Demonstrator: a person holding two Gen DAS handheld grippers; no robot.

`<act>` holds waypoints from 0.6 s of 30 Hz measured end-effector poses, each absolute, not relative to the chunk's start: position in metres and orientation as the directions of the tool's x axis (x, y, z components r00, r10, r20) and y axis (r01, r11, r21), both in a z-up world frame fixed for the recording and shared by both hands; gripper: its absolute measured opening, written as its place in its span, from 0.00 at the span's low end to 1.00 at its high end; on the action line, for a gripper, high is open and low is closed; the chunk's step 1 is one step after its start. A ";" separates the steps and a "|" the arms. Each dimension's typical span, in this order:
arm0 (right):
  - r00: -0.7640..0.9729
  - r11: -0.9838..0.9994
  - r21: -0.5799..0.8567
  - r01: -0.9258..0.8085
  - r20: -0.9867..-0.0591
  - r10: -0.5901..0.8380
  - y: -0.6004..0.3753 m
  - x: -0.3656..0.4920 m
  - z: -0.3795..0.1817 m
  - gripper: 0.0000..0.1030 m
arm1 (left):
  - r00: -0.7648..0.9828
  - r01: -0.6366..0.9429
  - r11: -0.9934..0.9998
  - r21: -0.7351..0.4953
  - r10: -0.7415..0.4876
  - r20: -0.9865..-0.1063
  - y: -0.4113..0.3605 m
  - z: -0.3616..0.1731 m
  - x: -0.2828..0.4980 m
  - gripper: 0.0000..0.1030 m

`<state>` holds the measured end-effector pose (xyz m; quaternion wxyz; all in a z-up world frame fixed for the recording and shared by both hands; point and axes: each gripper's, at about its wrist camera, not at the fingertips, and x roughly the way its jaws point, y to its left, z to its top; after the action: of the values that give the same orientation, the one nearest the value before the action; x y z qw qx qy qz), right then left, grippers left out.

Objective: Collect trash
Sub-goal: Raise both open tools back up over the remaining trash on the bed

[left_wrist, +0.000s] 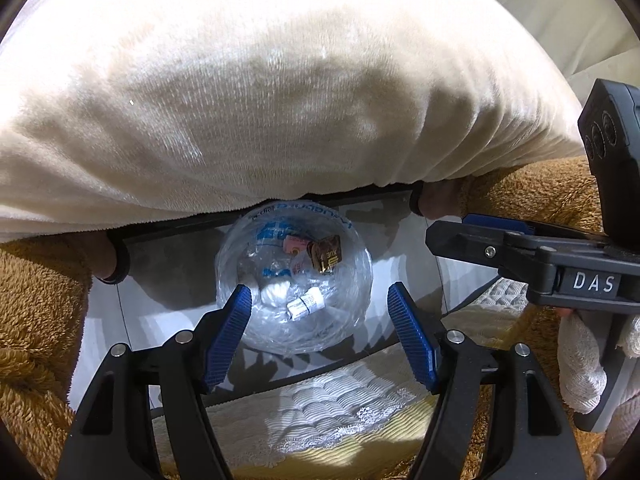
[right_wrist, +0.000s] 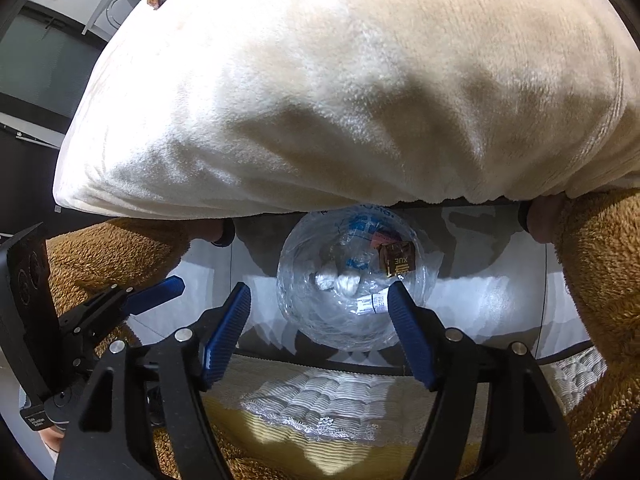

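There is one clear plastic bag point(left_wrist: 294, 284) on the floor, and its round mouth faces straight up at both tools, so I look right down into it. It has no clear long side from here. Inside I count one brown wrapper point(left_wrist: 327, 258), one small white wrapper point(left_wrist: 306, 307), one pink scrap point(left_wrist: 294, 245) and some crumpled clear plastic. There are two tools. The left tool point(left_wrist: 320, 328) hangs over the bag with its two blue pads wide apart and nothing between them. The right tool point(right_wrist: 319, 330) hangs over the bag too, also spread wide and holding nothing. Neither tool touches the bag. One big cream pillow point(right_wrist: 340, 92) bulges above the bag. Fuzzy brown sleeves point(right_wrist: 596, 276) show at both sides.
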<state>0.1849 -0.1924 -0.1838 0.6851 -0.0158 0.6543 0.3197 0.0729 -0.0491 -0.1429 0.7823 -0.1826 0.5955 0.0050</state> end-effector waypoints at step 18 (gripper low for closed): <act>0.190 0.688 0.350 -0.636 -0.793 0.579 -0.213 0.179 -0.098 0.68 | 0.539 -0.201 0.906 -0.372 -0.215 -0.815 -0.019 -0.085 0.063 0.67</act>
<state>0.1787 -0.2126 -0.0977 0.7708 -0.0284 0.4997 0.3942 0.0628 -0.0192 -0.0845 0.8501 -0.2163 0.4802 -0.0041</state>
